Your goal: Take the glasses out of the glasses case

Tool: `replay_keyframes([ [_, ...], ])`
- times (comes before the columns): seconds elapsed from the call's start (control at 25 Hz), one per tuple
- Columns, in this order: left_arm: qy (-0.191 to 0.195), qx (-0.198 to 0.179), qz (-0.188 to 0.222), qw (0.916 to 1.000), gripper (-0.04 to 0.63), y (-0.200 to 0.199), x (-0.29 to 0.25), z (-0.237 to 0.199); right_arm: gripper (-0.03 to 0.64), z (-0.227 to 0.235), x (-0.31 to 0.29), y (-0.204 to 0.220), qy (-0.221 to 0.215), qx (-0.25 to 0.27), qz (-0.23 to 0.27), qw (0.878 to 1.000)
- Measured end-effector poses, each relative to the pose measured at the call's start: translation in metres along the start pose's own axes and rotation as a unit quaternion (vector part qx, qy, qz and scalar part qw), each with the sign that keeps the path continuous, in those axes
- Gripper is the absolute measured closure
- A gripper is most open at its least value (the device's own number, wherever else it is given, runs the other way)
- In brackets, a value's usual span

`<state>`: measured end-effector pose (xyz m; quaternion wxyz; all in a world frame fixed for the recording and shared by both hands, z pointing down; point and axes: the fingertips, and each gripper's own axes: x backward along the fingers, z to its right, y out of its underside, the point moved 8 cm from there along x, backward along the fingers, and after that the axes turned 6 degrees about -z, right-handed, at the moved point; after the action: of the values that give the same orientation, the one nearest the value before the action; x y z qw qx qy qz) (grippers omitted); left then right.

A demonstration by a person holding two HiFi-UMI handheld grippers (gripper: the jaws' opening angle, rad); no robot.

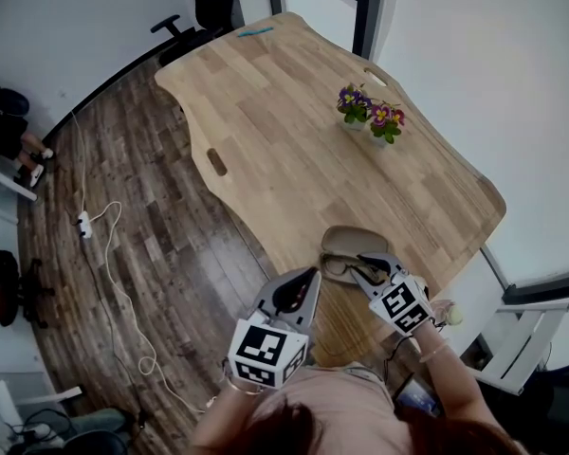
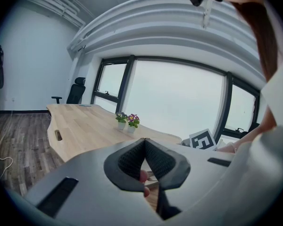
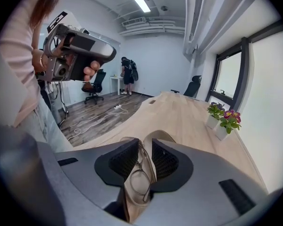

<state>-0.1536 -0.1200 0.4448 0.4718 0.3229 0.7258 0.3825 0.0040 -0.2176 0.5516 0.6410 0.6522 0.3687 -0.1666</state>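
Observation:
An open beige glasses case (image 1: 353, 241) lies near the front edge of the wooden table (image 1: 294, 131). My right gripper (image 1: 363, 275) is shut on the thin-framed glasses (image 1: 339, 267), which sit at the case's near end. In the right gripper view the glasses (image 3: 138, 181) hang between the pads (image 3: 124, 160), with the case (image 3: 158, 136) just beyond. I cannot tell whether they still touch the case. My left gripper (image 1: 306, 281) is held off the table's edge to the left, its jaws shut on nothing (image 2: 145, 142).
Two small pots of purple flowers (image 1: 370, 114) stand at the right of the table. A teal pen (image 1: 256, 31) lies at the far end by a black office chair (image 1: 185, 31). A white cable (image 1: 104, 254) runs over the wooden floor on the left.

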Motion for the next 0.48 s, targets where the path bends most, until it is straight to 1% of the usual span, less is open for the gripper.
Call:
replay_keyframes([
  [0.24,0.000,0.006,-0.006,1.0000,0.595,0.002,-0.008,-0.006,0.538,0.004,-0.021,0.013,-0.015,0.025,-0.033,0.999],
  [0.48,0.006,0.011,-0.012,0.9998,0.595,0.003,-0.014,-0.011,0.540,0.008,-0.036,0.021,-0.025,0.039,-0.069,0.997],
])
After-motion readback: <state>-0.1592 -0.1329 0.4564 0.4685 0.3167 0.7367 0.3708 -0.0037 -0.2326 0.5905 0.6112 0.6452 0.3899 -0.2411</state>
